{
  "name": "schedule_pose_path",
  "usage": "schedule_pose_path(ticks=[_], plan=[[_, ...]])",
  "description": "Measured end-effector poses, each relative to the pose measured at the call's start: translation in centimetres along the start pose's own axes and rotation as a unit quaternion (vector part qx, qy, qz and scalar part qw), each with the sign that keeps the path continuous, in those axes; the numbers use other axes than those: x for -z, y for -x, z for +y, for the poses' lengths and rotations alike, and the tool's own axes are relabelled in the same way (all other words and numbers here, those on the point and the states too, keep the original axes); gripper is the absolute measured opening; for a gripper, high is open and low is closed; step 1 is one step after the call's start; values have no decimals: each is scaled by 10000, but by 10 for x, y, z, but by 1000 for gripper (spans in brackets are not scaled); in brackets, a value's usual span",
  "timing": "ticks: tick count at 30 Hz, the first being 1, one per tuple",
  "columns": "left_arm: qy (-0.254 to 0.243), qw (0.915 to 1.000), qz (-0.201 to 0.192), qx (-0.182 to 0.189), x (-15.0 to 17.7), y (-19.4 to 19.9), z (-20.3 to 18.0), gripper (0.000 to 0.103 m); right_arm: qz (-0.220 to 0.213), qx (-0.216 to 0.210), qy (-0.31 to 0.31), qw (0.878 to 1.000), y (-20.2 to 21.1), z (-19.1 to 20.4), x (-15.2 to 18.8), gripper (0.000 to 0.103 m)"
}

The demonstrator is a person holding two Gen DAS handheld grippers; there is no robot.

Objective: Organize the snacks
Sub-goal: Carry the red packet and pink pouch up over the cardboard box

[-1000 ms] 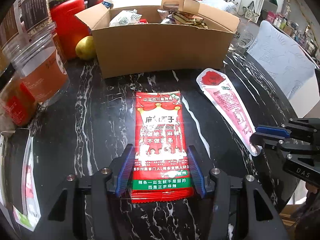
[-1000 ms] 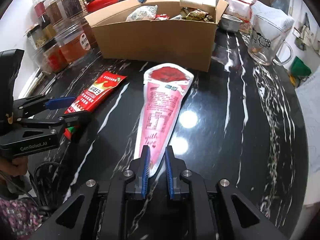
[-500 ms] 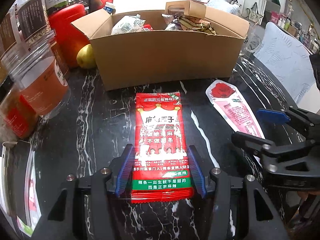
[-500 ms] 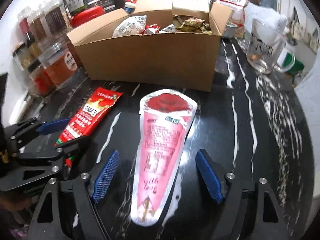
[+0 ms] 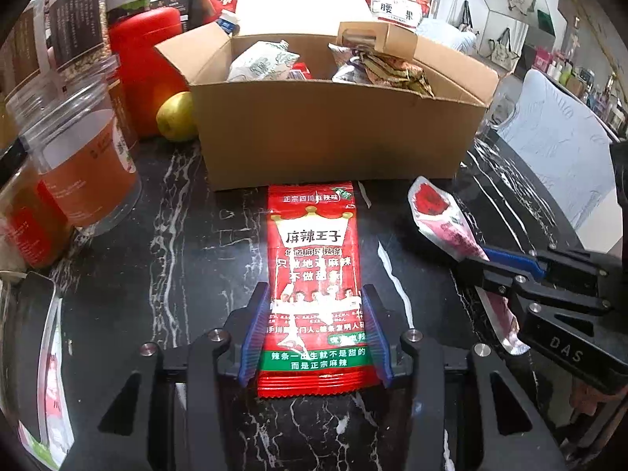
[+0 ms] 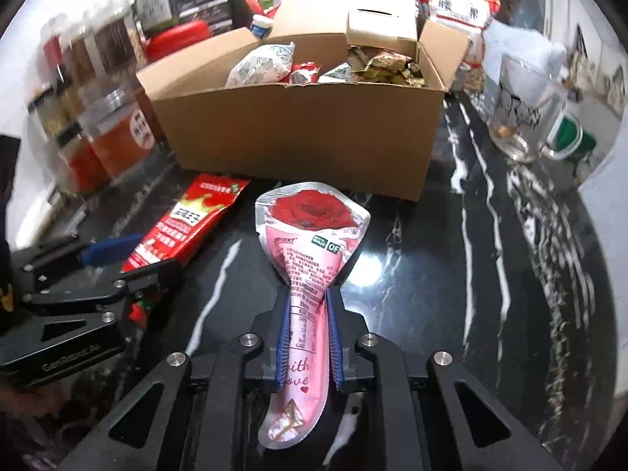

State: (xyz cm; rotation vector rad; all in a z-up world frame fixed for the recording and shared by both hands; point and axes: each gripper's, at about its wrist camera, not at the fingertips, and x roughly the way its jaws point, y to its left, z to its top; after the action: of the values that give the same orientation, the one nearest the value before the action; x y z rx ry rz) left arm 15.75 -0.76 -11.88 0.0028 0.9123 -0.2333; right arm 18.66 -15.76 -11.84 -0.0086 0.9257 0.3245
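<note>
- Pinching the pink rose-printed foil pouch [image 6: 310,274] low in frame, right gripper [image 6: 309,337] is buckling it; the slick narrow tail risks slipping.
- Left gripper [image 5: 314,337], jaws just closing, is clasping the red spicy-strip packet [image 5: 314,274] by its edges; it may bow against the brown cardboard box [image 5: 333,133].

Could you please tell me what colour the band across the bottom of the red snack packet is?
Green band, white lettering; left wrist view.

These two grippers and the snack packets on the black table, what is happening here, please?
A person is tidying snacks with two handheld grippers. The left gripper has just been closing on the red spicy-strip packet, which lies flat on the black marble table. The right gripper has just closed and pinches the narrow part of the pink rose-print pouch. Both packets lie before the open cardboard box, already partly filled with snacks.
</note>
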Motion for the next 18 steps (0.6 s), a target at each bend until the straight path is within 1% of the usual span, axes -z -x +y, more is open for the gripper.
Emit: schedule_pose_path(ticks=[4,9,14,18], plan=[[21,10000,-68,-19,0,9,0,45,-52,-147,-128,9998,8,1,5,17],[16,9999,-143,68,1,21,-4,45,-138,-319,-258,9991,20,7,12,17],[-19,9996,-276,110,3,37,-9,45,-253,-454,-260,9983,33,16,18,17],[-49,9990,-408,150,2,51,-13,45,-382,-462,-222,9980,46,22,21,17]])
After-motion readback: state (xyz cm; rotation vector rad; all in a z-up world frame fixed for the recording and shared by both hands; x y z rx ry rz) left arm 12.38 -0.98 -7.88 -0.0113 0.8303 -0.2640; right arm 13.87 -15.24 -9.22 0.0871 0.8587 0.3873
